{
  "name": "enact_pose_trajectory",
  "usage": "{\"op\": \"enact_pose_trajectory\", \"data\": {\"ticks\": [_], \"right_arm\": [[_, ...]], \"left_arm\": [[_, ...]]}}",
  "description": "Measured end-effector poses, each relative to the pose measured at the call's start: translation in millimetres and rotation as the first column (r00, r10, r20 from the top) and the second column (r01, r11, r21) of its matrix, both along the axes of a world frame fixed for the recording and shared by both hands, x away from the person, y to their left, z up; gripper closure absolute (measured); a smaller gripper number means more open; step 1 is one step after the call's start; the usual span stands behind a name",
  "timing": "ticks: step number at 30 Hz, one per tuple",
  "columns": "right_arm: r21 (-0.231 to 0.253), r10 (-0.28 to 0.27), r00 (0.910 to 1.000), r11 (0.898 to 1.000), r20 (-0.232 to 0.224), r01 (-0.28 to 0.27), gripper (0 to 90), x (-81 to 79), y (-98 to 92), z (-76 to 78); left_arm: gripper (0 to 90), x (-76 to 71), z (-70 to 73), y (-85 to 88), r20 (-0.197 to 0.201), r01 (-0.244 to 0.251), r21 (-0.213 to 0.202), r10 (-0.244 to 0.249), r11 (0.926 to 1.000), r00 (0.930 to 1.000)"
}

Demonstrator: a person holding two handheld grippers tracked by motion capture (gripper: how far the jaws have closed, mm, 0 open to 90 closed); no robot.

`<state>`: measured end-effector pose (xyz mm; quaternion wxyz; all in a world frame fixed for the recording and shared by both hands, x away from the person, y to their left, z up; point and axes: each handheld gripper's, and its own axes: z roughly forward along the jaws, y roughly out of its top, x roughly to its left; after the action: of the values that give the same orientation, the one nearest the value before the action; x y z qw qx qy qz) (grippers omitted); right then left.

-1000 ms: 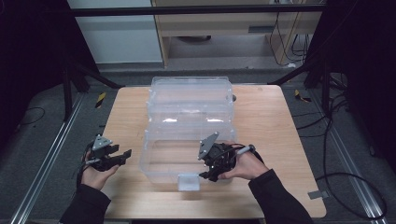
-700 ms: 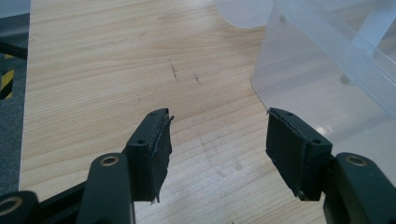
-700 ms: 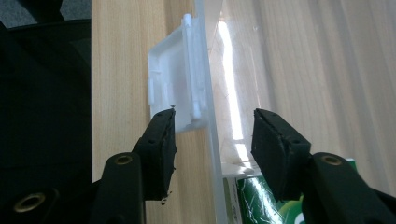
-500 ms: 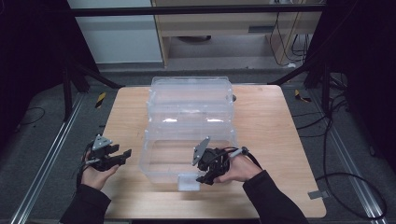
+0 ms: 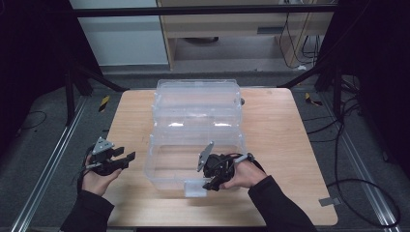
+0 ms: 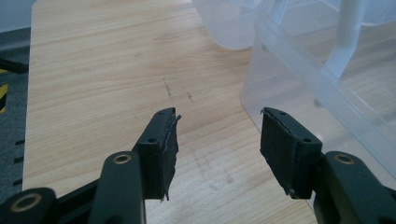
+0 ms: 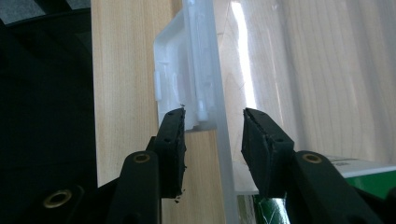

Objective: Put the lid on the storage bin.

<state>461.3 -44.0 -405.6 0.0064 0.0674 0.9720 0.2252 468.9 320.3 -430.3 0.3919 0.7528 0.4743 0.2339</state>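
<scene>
A clear plastic box [image 5: 157, 164] stands open on the wooden table [image 5: 290, 145], with its lid [image 5: 198, 92] laid back behind it. A white latch [image 5: 194, 189] hangs on its front wall. My right gripper [image 5: 207, 180] is at that wall beside the latch. In the right gripper view its jaws [image 7: 212, 126] straddle the thin wall [image 7: 220, 140], one outside by the latch [image 7: 180, 88] and one inside. They have just been closing, but the pads stand apart from the wall. My left gripper [image 5: 126, 157] hovers left of the box, its jaws [image 6: 217, 135] narrowing with nothing between them.
The box's rounded near corner [image 6: 289, 93] lies just right of the left jaws. Bare wood stretches to the table's left edge [image 6: 30, 93]. Something green and white [image 7: 359, 170] shows low in the right gripper view. Metal rails [image 5: 48, 164] and cables [image 5: 367, 193] flank the table.
The right gripper has shifted slightly left and down onto the box's front wall by the latch, and its jaws stand narrower. The left hand has stayed in place.
</scene>
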Motion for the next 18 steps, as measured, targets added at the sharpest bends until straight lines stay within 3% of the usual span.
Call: {"op": "enact_pose_trajectory", "data": {"ticks": [6,10,18], "right_arm": [[-0.032,0.001,0.9986,0.999,-0.053,-0.003,66.8,3.0,3.2,1.3],[-0.033,0.001,0.9985,0.999,-0.054,-0.003,67.3,3.2,3.7,1.2],[-0.036,0.002,0.9987,0.999,-0.052,-0.004,67.4,2.8,4.0,1.3]], "left_arm": [[46.3,-0.2,4.7,0.0,0.008,0.012,0.001,-0.012,0.9999,0.9999],[46.4,0.4,6.6,-0.2,0.01,0.018,0.001,-0.018,0.9998,0.9998],[46.5,6.6,23.6,0.3,0.036,0.064,0.01,-0.065,0.9979,0.9972]]}}
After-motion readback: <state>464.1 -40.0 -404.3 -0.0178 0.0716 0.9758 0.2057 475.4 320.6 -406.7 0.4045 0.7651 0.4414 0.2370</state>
